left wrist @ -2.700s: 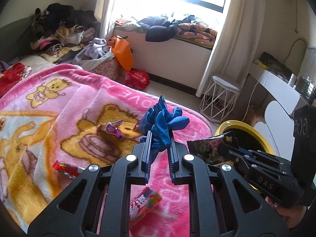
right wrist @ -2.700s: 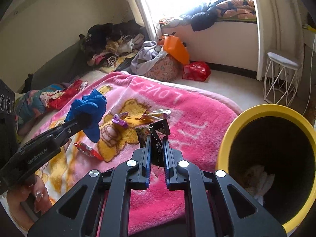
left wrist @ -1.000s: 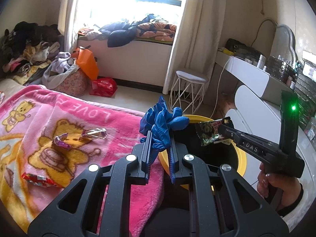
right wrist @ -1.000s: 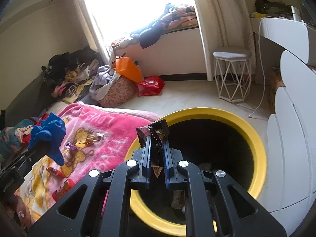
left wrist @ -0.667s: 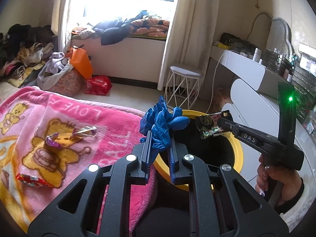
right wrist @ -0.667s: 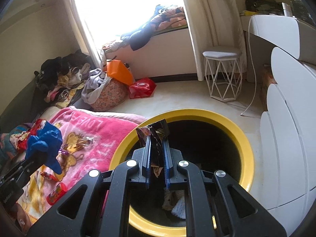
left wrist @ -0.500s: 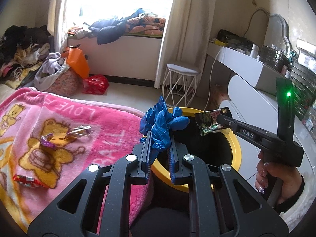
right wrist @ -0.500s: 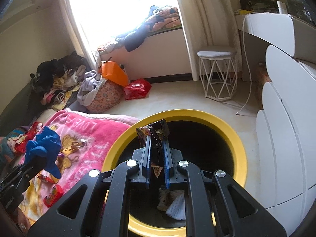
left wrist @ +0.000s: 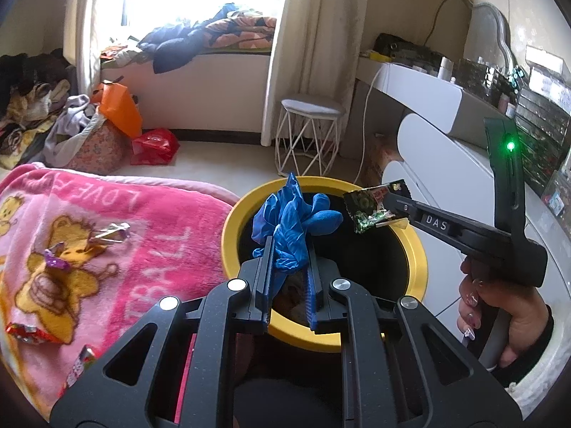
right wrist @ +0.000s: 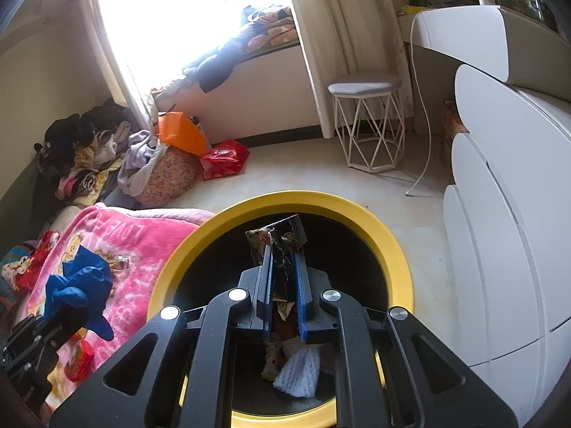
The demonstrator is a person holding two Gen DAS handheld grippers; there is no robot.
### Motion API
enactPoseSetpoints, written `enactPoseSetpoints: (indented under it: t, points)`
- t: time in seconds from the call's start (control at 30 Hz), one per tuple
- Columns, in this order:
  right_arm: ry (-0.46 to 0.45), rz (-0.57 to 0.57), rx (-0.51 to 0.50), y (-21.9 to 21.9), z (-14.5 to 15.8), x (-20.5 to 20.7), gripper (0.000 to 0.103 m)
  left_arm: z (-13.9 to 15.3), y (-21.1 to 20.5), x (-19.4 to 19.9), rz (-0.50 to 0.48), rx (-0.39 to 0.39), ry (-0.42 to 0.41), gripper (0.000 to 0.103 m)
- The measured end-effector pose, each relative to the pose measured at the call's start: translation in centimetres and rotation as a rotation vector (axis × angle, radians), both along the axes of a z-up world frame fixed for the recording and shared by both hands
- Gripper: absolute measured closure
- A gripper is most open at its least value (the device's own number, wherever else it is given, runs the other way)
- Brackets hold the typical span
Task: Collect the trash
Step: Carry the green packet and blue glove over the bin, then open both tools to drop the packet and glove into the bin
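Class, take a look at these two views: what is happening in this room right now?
A person is clearing trash off a bed with a handheld gripper in each hand. The left gripper is shut on a crumpled blue glove, and the right gripper is shut on a dark snack wrapper. Both are held over the open yellow-rimmed bin beside the bed, with nothing dropped yet. A few candy wrappers lie on the pink blanket.

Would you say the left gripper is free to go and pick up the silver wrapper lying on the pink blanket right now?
Probably not yet. The left gripper is shut on a blue glove over the yellow bin, so its jaws are occupied. The silver wrapper lies uncovered on the pink blanket; after a drop, nothing blocks it.
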State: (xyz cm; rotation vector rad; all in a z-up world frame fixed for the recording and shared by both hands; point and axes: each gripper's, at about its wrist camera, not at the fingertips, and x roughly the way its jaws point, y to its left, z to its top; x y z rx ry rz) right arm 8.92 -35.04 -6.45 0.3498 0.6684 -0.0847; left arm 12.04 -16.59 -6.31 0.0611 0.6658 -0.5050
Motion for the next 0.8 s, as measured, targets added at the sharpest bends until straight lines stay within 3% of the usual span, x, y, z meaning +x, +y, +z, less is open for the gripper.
enactPoseSetpoints:
  t: [0.8]
  points:
    - [0.049,-0.012,0.030,-1.5,-1.5,0.9,0.090,-4.0,-3.9,2.7,-0.046,0.033,0.119,0.093]
